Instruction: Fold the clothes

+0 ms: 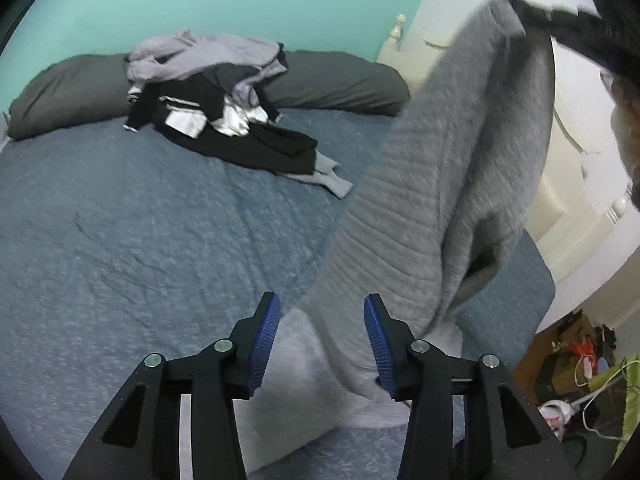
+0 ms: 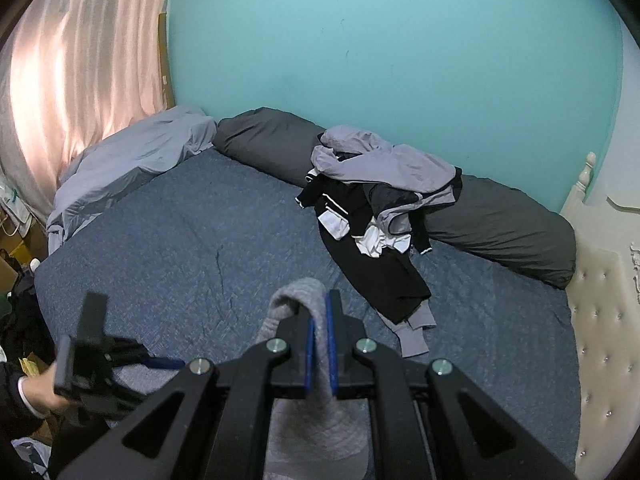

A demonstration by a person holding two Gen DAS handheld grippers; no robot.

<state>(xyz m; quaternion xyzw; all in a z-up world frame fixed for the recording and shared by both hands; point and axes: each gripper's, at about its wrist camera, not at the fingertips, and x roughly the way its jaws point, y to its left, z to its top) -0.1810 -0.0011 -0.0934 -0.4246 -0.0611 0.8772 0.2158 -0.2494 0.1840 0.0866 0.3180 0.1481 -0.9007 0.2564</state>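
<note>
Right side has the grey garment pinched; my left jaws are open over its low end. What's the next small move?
Probably close the left gripper on the grey garment between its open jaws. The right gripper holds one end up, the other sags onto the blue bedcover, and spreading needs both ends held.

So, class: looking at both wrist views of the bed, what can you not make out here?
- Grey garment: its type; the left view cuts its top, the right gripper covers it.
- Clothes pile: item count; overlapping layers.
- Left gripper: motion-blurred in the right view.
- Floor clutter: small, at the edge.
</note>
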